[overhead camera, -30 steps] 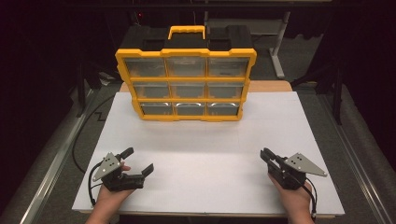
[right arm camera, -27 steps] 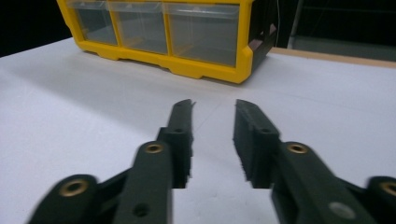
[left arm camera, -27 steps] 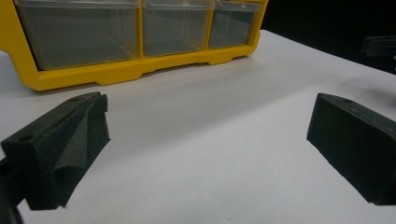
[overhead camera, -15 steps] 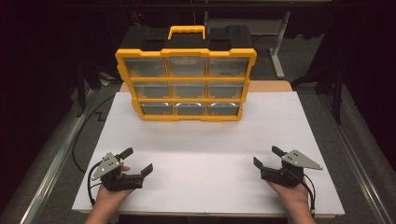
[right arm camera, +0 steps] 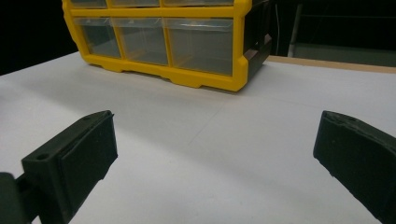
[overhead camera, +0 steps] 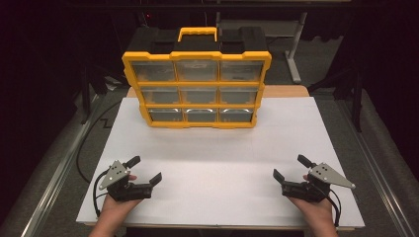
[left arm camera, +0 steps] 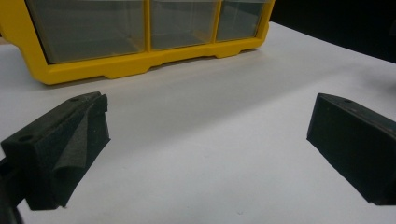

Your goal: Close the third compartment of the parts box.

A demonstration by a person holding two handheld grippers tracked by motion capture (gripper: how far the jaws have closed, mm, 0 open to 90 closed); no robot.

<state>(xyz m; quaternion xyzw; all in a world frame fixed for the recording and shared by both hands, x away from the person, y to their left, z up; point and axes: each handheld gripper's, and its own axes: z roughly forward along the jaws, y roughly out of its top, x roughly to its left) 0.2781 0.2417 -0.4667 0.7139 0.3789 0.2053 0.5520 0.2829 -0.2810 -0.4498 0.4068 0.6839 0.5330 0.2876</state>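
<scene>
High view: yellow drawer cabinet (overhead camera: 196,84) well ahead of both, left gripper (overhead camera: 146,172) and right gripper (overhead camera: 288,168) about equally far, jaws released, the right's just widened. Left gripper view: cabinet ahead-left, nothing between jaws. Right gripper view: ahead-left too, bare white surface (right arm camera: 210,154) between.

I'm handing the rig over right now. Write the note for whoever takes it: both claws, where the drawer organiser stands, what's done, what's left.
Left claw: open, nothing between its jaws, low over the white table top at the near left.
Right claw: its jaws have just been opening, now wide, with nothing between them, at the near right.
Yellow-framed plastic organiser with nine clear drawers and a black top: upright at the far edge of the table, all drawers shut, well away from both claws.
Done: nothing to see on the organiser yet.
Left: reach forward to it; the drawers are untouched.
</scene>
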